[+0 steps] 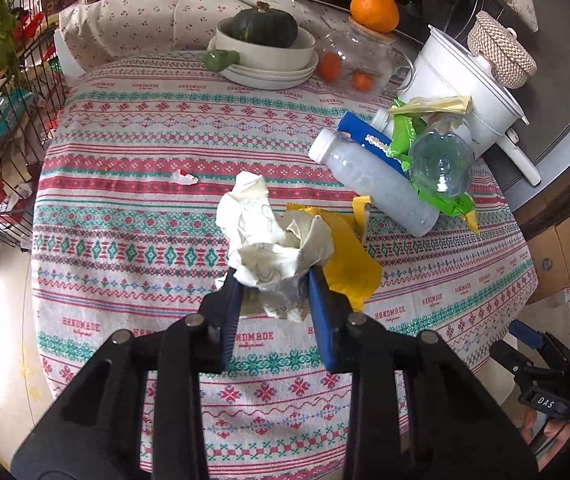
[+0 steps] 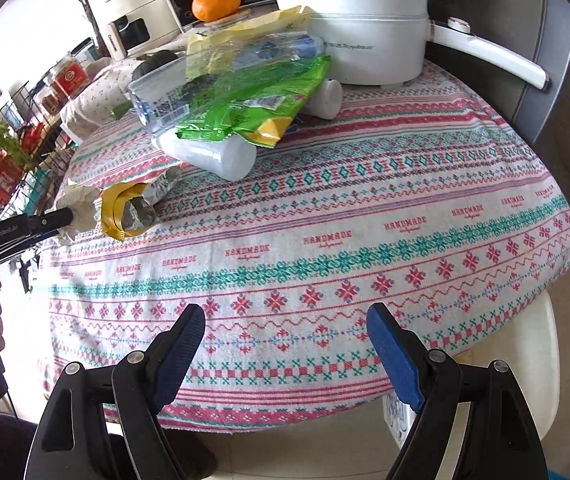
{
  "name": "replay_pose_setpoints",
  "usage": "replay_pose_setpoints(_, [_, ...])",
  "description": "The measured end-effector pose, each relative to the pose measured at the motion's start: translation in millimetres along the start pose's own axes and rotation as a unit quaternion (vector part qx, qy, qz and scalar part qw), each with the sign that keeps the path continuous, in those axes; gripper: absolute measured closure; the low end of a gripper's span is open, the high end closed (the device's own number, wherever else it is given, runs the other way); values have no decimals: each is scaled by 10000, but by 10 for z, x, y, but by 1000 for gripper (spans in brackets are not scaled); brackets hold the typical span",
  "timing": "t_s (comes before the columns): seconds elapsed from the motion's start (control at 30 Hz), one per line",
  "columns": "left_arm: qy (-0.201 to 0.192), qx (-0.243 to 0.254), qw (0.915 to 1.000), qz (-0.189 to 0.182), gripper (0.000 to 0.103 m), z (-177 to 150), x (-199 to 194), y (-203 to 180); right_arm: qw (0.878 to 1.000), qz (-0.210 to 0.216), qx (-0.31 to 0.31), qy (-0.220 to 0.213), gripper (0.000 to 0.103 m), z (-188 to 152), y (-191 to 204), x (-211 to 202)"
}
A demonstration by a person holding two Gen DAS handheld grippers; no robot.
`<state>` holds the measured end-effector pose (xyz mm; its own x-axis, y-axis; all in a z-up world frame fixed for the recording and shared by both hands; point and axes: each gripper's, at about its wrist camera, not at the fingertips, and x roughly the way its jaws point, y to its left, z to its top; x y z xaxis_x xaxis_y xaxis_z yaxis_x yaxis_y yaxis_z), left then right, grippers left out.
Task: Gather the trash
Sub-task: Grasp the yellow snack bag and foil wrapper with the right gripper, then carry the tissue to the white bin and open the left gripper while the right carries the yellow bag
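My left gripper (image 1: 273, 280) is shut on a crumpled white paper ball (image 1: 269, 236), its blue pads pressing both sides just above the patterned tablecloth (image 1: 145, 216). The right wrist view shows that gripper (image 2: 63, 216) at the far left with the paper (image 2: 79, 208). A yellow wrapper (image 1: 349, 256) lies right beside the paper. Farther right is a heap: a white bottle (image 1: 373, 180), a clear plastic bottle (image 1: 441, 160), a green wrapper (image 1: 403, 140) and a blue packet (image 1: 359, 126). A tiny paper scrap (image 1: 183, 177) lies to the left. My right gripper (image 2: 287, 316) stands open over the table's near edge, holding nothing.
A white electric pot (image 1: 457, 80) stands behind the heap. At the back are a bowl with a green squash (image 1: 265, 44) and a glass jar topped by an orange (image 1: 373, 10). A wire rack (image 1: 1, 120) stands left of the table, and a cardboard box (image 1: 561, 256) sits on the floor at right.
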<state>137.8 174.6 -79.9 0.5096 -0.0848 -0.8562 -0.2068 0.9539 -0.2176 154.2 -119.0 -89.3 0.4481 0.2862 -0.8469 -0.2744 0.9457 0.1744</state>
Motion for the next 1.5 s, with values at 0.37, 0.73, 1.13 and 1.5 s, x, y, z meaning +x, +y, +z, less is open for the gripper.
replay_pose_setpoints(0.37, [-212, -167, 9996, 44, 68, -114, -312, 380, 9968, 741, -233, -186, 19, 379, 1135, 577])
replay_pose_setpoints(0.73, [-164, -252, 9995, -12, 68, -161, -343, 508, 9986, 441, -187, -201, 33, 489, 1553, 1133])
replay_pose_setpoints(1.13, [-71, -110, 9999, -102, 68, -200, -314, 367, 9966, 581, -554, -181, 76, 378, 1528, 999])
replay_pose_setpoints(1.5, [-151, 387, 9984, -396, 68, -251, -387, -104, 9941, 624, -818, -332, 78, 158, 1132, 307])
